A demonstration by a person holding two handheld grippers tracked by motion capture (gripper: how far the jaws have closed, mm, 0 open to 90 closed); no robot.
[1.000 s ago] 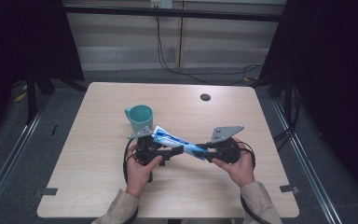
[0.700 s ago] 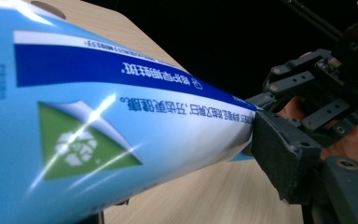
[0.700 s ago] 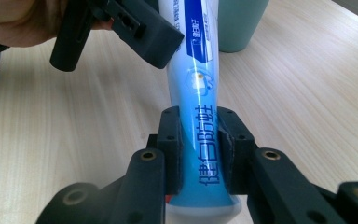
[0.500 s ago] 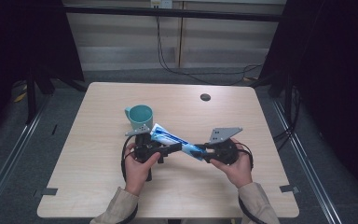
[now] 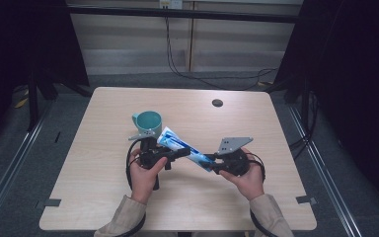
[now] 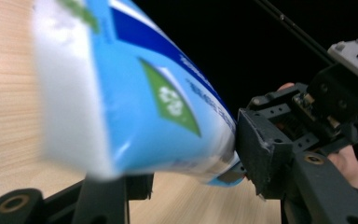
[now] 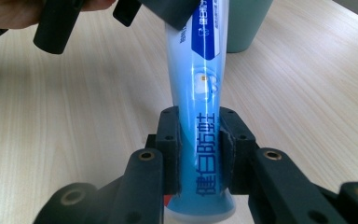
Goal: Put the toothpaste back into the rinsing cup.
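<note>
- While the right tongs [image 7: 199, 154] are clamped on the cap end of a blue toothpaste tube [image 7: 204, 116], their two black pads press flat against its sides, as the right gripper view shows.
- From that grip the tube runs straight away from the right tongs toward the left tongs, lifted off the counter [image 7: 98, 116].
- In the high view the left tongs [image 5: 173, 154] reach across the wide, flat end of the tube [image 5: 182, 147]; their jaws have just been closing, with the tube between them.
- Seen from the left gripper view, the tube [image 6: 135, 93] lies close above the lower jaw, large and blurred, slanting down to the right tongs [image 6: 261, 154] beyond; whether the left pads already press on it I cannot tell.
- The tube spans the gap between the two tongs, its flat end higher and to the left, its cap end lower and to the right in the high view.
- A teal cup [image 5: 147, 123] stands upright on the counter just behind the left tongs.
- Farther back on the counter [image 5: 103, 197], well apart from the hands, sits a small dark round spot [image 5: 217, 102].
</note>
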